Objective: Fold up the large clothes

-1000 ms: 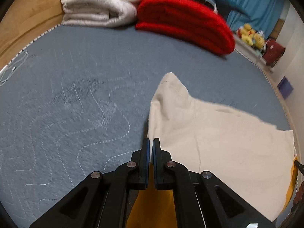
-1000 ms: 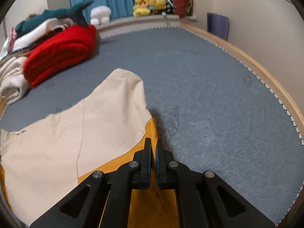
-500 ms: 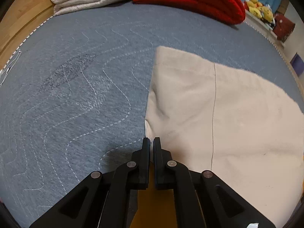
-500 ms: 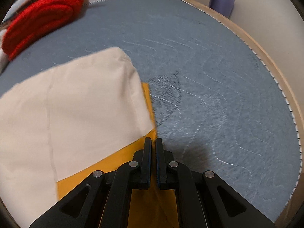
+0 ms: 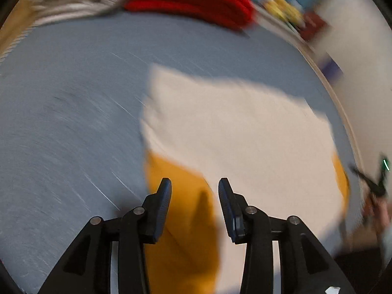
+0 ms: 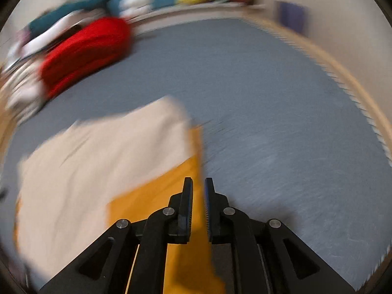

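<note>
— On the grey quilted bed cover [image 5: 73, 112], where is the garment seen?

— The cream and mustard garment [image 5: 235, 132] is spread flat, its cream layer folded over the mustard one, the long side running from one gripper across to the other. The left gripper [image 5: 194, 183] is held over the mustard corner nearest it; the right gripper [image 6: 198, 183] is held over the opposite mustard edge.

— And the jaws?

— Both pairs are caught opening. The left jaws are parted wide, nothing pinched between them. The right jaws are barely apart, and no cloth is seen gripped. Any next fold, it is judged, would be taken from these near corners.

— Beyond?

— A red blanket [image 6: 83, 54] is stacked at the far edge.
</note>
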Tool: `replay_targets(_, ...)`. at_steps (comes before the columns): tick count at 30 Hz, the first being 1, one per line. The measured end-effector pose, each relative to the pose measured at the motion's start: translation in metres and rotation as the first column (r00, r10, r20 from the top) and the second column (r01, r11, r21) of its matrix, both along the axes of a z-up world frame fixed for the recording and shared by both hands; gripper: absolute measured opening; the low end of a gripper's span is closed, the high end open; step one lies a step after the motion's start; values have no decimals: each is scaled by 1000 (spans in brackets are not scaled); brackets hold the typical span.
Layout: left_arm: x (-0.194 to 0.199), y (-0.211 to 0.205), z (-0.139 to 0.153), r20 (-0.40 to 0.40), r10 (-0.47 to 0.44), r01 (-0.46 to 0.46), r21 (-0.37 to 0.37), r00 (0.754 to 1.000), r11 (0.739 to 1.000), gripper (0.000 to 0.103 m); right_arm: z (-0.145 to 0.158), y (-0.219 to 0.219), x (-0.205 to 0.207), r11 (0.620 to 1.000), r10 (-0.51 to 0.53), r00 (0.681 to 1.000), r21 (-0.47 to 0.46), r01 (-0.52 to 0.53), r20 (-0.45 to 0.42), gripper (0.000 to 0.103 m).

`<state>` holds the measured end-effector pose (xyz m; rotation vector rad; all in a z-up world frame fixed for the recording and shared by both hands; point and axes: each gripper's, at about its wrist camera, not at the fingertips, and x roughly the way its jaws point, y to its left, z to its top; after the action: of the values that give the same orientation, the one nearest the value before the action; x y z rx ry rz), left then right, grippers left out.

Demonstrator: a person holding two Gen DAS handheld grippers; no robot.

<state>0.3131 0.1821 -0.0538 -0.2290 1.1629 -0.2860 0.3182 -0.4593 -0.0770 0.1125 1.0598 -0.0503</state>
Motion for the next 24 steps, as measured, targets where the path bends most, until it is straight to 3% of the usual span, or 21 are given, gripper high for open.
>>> replay_targets(2, -23, -27, -15, -41, -144, 147, 80, 989, 986, 37, -10, 27, -25, 983, 182, 981, -7, -183, -72, 13)
replay_targets(3, -35, -39, -29, -83, -213, 223, 139, 974, 965, 37, -19, 36, -37, 969, 243, 962, -18, -247, -121, 13)
replay_targets(5, -48, -46, -57, -185, -251, 288, 212, 950, 934, 39, -43, 47, -56, 939, 306, 923, -88, -334, -233, 13)
replay_targets(7, -54, -45, -65, -211, -246, 292, 225, 946, 930, 39, -64, 48, -73, 913, 315, 891, -150, -378, -326, 12)
replay_targets(10, -56, -43, -61, -214, -209, 256, 225, 954, 940, 37, -63, 43, -79, 927, 290, 896, -133, -350, -337, 12)
replay_targets(12, -62, -43, -61, -230, -215, 274, 268, 949, 923, 33, -61, 40, -80, 940, 262, 898, -117, -320, -352, 13)
replay_targets(16, -69, -33, -68, -283, -178, 263, 301, 942, 916, 33, -63, 41, -89, 923, 288, 869, -126, -364, -402, 12)
replay_targets(21, -80, -9, -72, -332, -93, 214, 348, 939, 913, 35, -73, 17, -107, 929, 233, 844, -146, -340, -482, 13)
replay_targets(23, -83, -4, -61, -298, -87, 210, 408, 951, 889, 35, -73, 5, -109, 941, 195, 845, -149, -305, -498, 13)
replay_targets(24, -86, -2, -55, -274, -82, 199, 433, 958, 879, 35, -75, -3, -111, 932, 139, 838, -215, -290, -527, 13)
